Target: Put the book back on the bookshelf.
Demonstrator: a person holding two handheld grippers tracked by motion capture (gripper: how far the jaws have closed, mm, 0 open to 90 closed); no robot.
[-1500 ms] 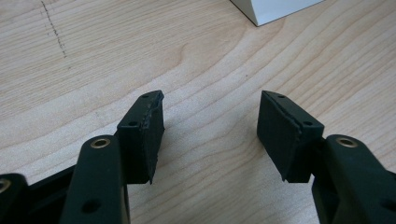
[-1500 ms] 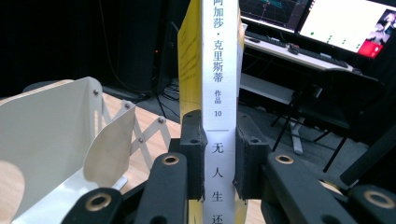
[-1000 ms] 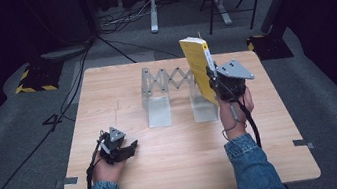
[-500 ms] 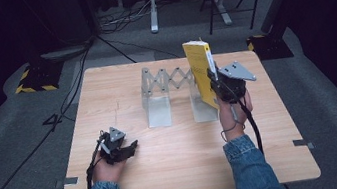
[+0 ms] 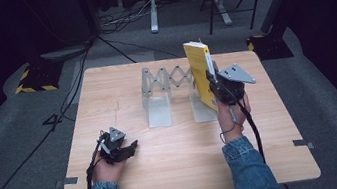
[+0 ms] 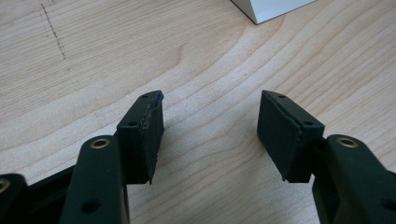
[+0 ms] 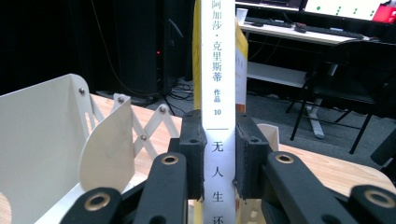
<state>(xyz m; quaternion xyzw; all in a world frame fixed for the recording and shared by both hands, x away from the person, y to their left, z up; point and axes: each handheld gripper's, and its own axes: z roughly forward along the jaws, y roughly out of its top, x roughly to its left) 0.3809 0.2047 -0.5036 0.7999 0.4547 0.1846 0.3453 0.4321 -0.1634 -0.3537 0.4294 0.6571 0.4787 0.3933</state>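
Left gripper point(image 5: 131, 145) sits low on the light wooden table point(image 5: 105, 93) at its near-left part, held in the person's left hand point(image 5: 106, 167), denim cuff behind it; black cable loops off it toward the near edge. In the left gripper view its jaws stand wide apart with bare wood grain between the ribbed black pads point(image 6: 147, 135), nothing held, and a white corner of the rack base point(image 6: 271, 8) shows at the top. Mid-table stands the white metal expandable book rack with scissor-lattice back point(image 5: 167, 79), two upright end plates with flat feet pointing toward the person, left foot point(image 5: 159, 112) bare. Right of centre, the yellow paperback book with a white spine point(image 5: 199, 72) stands upright at the rack's right end plate, roughly over its right foot; whether its bottom edge touches the foot I can't tell. Right gripper point(image 5: 213, 78) clamps it, grey three-cornered plate on top, person's right hand point(image 5: 230, 115) behind, cable running down along the wrist. In the right gripper view the jaws are closed tight on the book's white spine point(image 7: 218, 93), one pad on each cover, black Chinese characters and a "10" reading down the spine; white rack plates point(image 7: 42, 135) and lattice arms lie to the left in that view, just beside the book. Background there: dark room, desk, black chair.
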